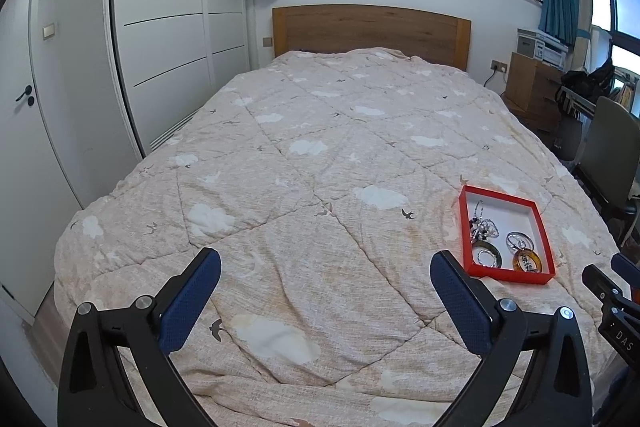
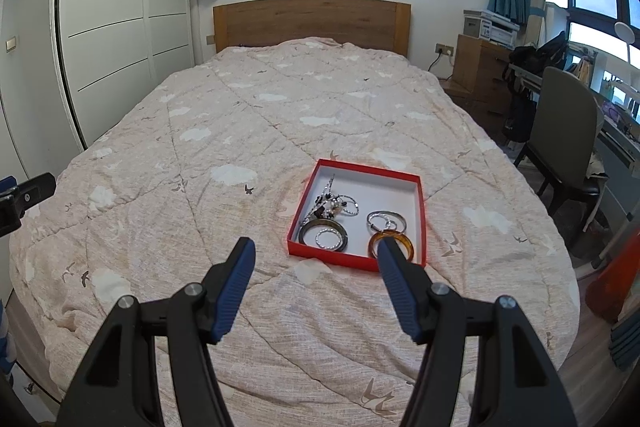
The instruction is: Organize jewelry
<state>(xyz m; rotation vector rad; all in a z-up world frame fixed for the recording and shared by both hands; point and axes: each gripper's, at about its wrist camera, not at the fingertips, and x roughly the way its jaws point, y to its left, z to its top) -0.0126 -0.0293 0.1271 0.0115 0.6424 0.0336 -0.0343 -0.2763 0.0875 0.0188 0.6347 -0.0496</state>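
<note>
A shallow red box (image 2: 362, 259) with a white floor lies on the bed's quilt; in the left wrist view the red box (image 1: 464, 227) is at the lower right. Inside it are a dark bangle (image 2: 323, 234), an amber bangle (image 2: 406, 241), silver rings (image 2: 386, 219) and a tangle of beaded jewelry (image 2: 330, 205). My right gripper (image 2: 316, 249) hangs open just in front of the box's near edge, nothing between its fingers. My left gripper (image 1: 326, 263) stands wide open over bare quilt, left of the box, holding nothing.
The beige quilt (image 1: 304, 155) with cloud and bird prints covers the bed up to a wooden headboard (image 1: 370, 31). White wardrobe doors (image 1: 172, 27) stand to the left. A chair (image 2: 564, 131) and a cluttered desk stand to the right of the bed.
</note>
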